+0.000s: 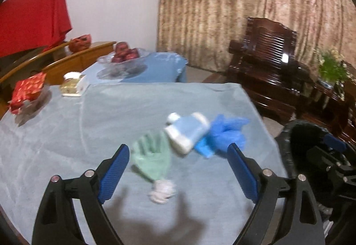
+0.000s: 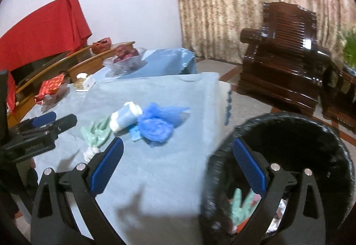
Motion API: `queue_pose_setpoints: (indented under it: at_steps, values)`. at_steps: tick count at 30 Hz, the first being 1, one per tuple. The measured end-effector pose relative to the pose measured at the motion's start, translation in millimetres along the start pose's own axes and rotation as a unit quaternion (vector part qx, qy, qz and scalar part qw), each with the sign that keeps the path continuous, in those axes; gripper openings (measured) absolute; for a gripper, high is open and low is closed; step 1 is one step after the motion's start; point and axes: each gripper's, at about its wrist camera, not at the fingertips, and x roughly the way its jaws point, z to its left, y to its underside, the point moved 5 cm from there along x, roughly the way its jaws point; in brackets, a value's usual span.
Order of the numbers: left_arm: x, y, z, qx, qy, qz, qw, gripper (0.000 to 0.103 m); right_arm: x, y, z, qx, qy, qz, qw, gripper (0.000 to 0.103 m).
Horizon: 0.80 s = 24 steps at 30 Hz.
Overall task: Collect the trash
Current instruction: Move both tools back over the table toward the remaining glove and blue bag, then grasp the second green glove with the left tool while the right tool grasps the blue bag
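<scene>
On the light blue tablecloth (image 1: pixel 111 124) lie a green glove (image 1: pixel 153 158), a crumpled white tissue (image 1: pixel 162 192), a blue and white squashed cup (image 1: pixel 188 131) and a blue plastic bag (image 1: pixel 224 131). My left gripper (image 1: pixel 178 169) is open and empty, just above and before the glove and tissue. The same trash shows in the right wrist view: glove (image 2: pixel 96 132), tissue (image 2: pixel 90 152), cup (image 2: pixel 124 117), bag (image 2: pixel 159 124). My right gripper (image 2: pixel 178 167) is open and empty over the rim of the black-lined bin (image 2: pixel 333 144), which holds another green glove (image 2: pixel 241 205).
A red packet (image 1: pixel 27 90), a tissue box (image 1: pixel 72 85) and a glass bowl of apples (image 1: pixel 123 55) sit at the table's far left. A dark wooden armchair (image 1: pixel 269 62) stands beyond the table. The bin (image 1: pixel 287 144) stands at the table's right edge.
</scene>
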Motion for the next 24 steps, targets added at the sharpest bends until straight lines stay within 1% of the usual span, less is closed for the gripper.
queue_pose_setpoints:
  at_steps: [4,9,12,18,22,24]
  values:
    - [9.9,8.3,27.4,-0.008,-0.019,0.011,0.9997,0.088,17.9,-2.5,21.9,-0.010,-0.014,0.002,1.000,0.096]
    - [22.4,17.0,48.1,-0.019,-0.030,0.026,0.9990,0.088,44.0,-2.4,45.2,-0.020,-0.036,0.009,0.999,0.096]
    - [30.8,21.2,57.7,-0.023,-0.036,0.035,0.9985,0.088,57.6,-0.6,55.1,-0.028,-0.042,0.017,0.999,0.096]
    - [52.0,32.1,68.1,-0.031,-0.036,0.059,0.9971,0.088,78.6,0.7,58.6,-0.026,-0.041,0.028,0.998,0.095]
    - [66.3,38.7,64.9,-0.030,-0.029,0.075,0.9963,0.088,85.2,1.4,54.8,-0.027,-0.039,0.032,0.998,0.094]
    - [74.2,41.1,63.2,-0.033,-0.024,0.084,0.9956,0.088,91.0,3.5,53.7,-0.028,-0.037,0.038,0.998,0.092]
